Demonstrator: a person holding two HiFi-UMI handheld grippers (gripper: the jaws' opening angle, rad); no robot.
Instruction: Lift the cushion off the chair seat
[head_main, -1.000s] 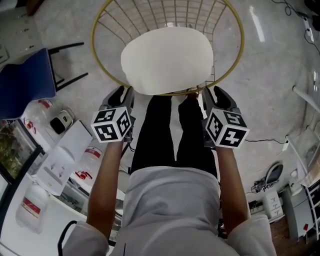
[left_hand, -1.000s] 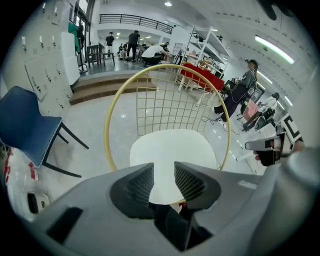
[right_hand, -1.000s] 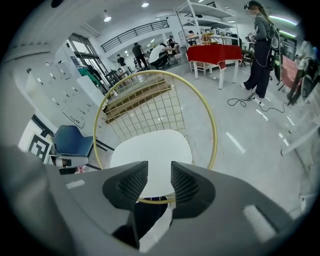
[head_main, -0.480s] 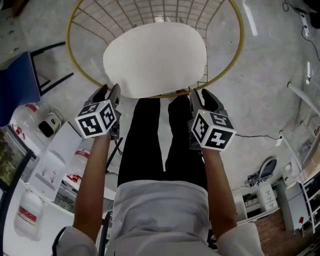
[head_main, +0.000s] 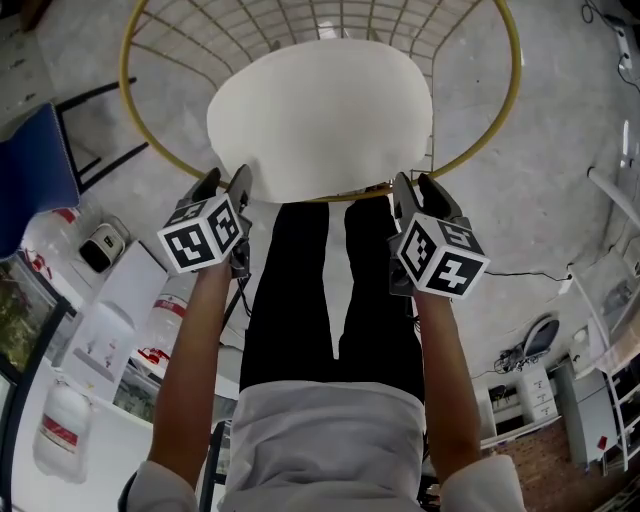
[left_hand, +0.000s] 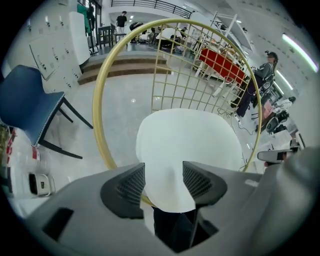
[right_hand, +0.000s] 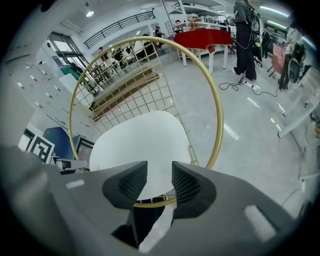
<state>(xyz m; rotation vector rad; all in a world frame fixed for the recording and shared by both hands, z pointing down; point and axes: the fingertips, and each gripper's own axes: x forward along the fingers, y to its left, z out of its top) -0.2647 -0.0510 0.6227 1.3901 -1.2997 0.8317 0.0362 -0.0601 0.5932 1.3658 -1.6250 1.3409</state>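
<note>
Reaching in: cushion (head_main: 320, 115) not yet lifted.
It lies on the chair (head_main: 507, 110); left tongs (head_main: 224, 181) and right tongs (head_main: 417, 187), both empty and opening, hover at its near edge.

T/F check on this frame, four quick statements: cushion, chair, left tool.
1. The cushion lies on the seat of the gold wire chair. True.
2. The left tool is clamped on the cushion. False: its jaws are apart and opening, and the pads press on nothing.
3. A blue chair stands to the left of the gold wire chair. True.
4. The cushion is black. False: it is white.
</note>
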